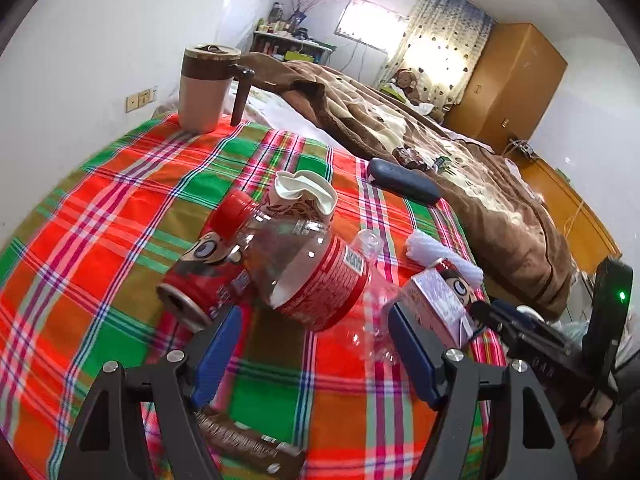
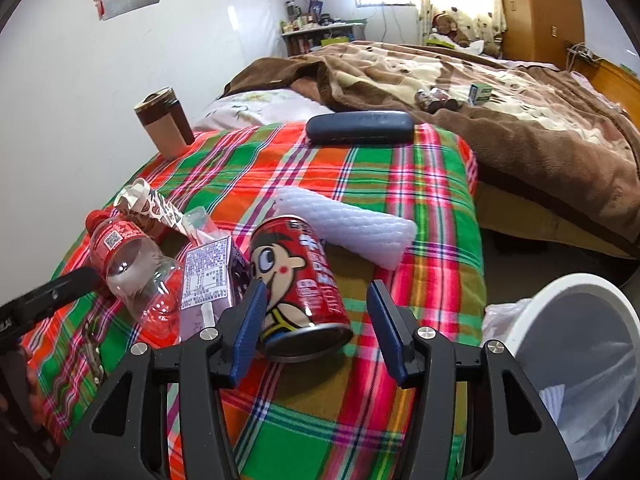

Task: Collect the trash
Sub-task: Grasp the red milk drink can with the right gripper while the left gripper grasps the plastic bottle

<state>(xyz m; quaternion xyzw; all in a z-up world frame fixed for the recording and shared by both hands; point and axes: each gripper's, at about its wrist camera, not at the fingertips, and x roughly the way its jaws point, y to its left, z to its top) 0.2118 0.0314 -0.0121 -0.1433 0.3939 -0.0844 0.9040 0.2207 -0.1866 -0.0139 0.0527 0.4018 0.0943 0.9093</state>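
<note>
Your right tongs (image 2: 316, 330) stand open with nothing gripped. A red drink can (image 2: 298, 284) lies on its side on the plaid tabletop (image 2: 420, 208), its base toward you; the left blue pad looks to be touching or just beside its flank, while the right pad stands clear of it. Just left of the can lies a purple drink carton (image 2: 208, 276), and left again a clear plastic bottle with a red label (image 2: 132, 268). Beyond the can is a white foam sleeve (image 2: 352, 224). A white bin with a plastic liner (image 2: 572, 344) waits low on the right of these tongs.

Your left tongs (image 1: 310, 344) are also open and empty. The clear bottle (image 1: 316, 276) lies just ahead between the pads, untouched. A second red can (image 1: 200, 280) lies beside the left pad, and a crumpled paper cup (image 1: 304, 196) sits beyond the bottle. A lidded mug (image 1: 208, 88) and a dark case (image 1: 404, 180) stand well beyond; they are likely not trash.

To grip well, I judge you should shift the right tongs a little left so the can sits centred between both pads, then close across its round body, not its rims. The can may roll, so close slowly. Keep the carton outside the left pad.
</note>
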